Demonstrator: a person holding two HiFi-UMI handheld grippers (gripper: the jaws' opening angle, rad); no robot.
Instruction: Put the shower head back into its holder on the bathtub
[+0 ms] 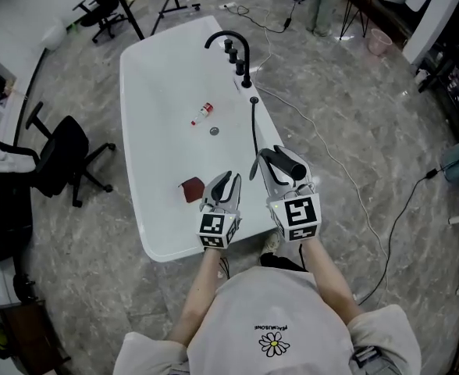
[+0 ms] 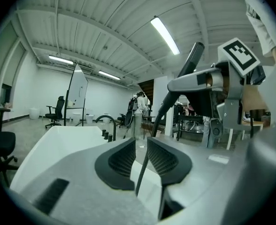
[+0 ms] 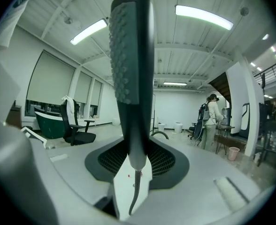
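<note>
The right tongs point(image 1: 272, 167) pinched the shower head point(image 3: 131, 78), seemingly to carry it along the tub point(image 1: 147, 92). The left tongs point(image 1: 224, 186) stood slightly spread around its hose point(image 1: 254, 131), probably as a guide.

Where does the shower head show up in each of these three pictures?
Head view: the shower head is just right of centre.
Left gripper view: upper right, handle roughly level.
Right gripper view: dead centre, standing upright.
Shared landmark: the black faucet, top centre in the head view, left of centre in the left gripper view, small and just right of the handle in the right gripper view.
</note>
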